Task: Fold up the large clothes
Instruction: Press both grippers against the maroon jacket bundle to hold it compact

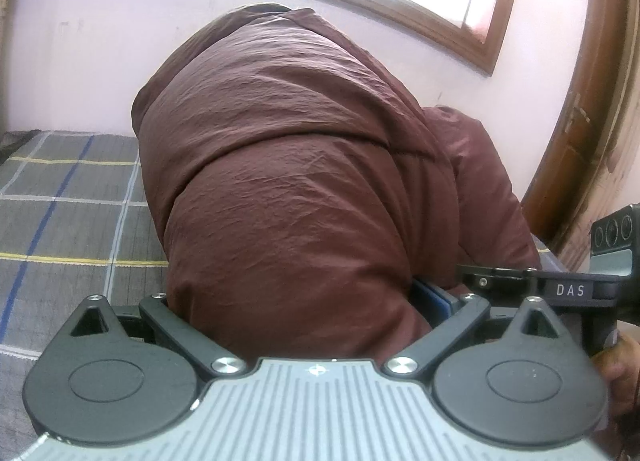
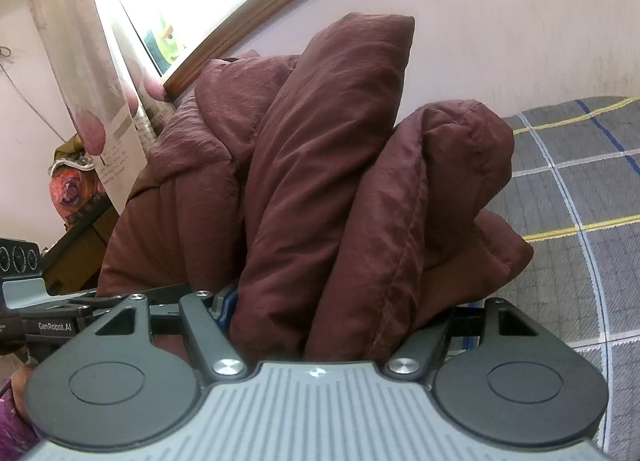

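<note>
— Grey checked bedcover (image 1: pixel 68 197), pink wall, wooden window frame (image 1: pixel 460 37)?
— Yes; left gripper (image 1: pixel 296 301) clamps the puffy maroon quilted jacket (image 1: pixel 296 149), fingertips buried.
— Right view?
— Right gripper (image 2: pixel 320 313) pinches bunched folds above the bedcover; curtain (image 2: pixel 80 61) beside.

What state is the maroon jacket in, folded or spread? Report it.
Folded: the maroon jacket is bunched in thick stacked layers between both hand-held grippers, above the plaid bedcover.

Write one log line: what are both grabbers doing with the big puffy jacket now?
left gripper: shut on puffy maroon quilted jacket | right gripper: shut on same jacket, bunched folds | surface: grey checked bedcover | fold: unfinished
</note>
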The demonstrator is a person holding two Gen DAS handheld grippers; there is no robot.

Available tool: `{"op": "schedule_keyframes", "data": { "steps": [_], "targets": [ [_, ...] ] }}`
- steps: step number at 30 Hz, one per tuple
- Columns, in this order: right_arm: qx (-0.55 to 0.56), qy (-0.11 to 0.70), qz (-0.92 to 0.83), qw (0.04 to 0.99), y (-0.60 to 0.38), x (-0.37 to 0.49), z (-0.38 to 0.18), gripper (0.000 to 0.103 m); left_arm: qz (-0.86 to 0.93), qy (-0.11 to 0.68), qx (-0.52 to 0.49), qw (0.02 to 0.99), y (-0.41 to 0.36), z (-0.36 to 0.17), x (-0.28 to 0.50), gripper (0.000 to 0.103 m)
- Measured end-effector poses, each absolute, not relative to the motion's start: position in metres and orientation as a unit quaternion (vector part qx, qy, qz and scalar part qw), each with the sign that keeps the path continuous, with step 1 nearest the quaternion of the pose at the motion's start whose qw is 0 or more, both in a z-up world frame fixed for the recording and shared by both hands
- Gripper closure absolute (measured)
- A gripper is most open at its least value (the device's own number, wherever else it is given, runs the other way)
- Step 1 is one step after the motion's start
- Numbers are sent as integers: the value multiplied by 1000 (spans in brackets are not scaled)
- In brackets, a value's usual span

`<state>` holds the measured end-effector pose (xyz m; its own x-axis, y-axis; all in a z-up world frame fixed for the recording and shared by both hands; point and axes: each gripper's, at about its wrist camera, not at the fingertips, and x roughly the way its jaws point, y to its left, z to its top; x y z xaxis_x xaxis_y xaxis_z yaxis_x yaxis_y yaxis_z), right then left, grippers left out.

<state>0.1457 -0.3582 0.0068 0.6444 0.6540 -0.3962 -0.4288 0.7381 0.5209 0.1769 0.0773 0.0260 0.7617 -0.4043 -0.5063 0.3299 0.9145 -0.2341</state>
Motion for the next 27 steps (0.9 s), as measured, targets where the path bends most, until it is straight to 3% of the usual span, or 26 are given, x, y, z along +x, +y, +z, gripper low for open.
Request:
{"op": "schedule_keyframes", "data": {
  "steps": [21,27],
  "targets": [
    [205,302,305,879,-359,149,-6,32,-187,306,-91,929,80,8,186,0],
    [189,288,297,891,-356,145,-11,22,-187,304,-106,928,81,1,186,0]
  ]
}}
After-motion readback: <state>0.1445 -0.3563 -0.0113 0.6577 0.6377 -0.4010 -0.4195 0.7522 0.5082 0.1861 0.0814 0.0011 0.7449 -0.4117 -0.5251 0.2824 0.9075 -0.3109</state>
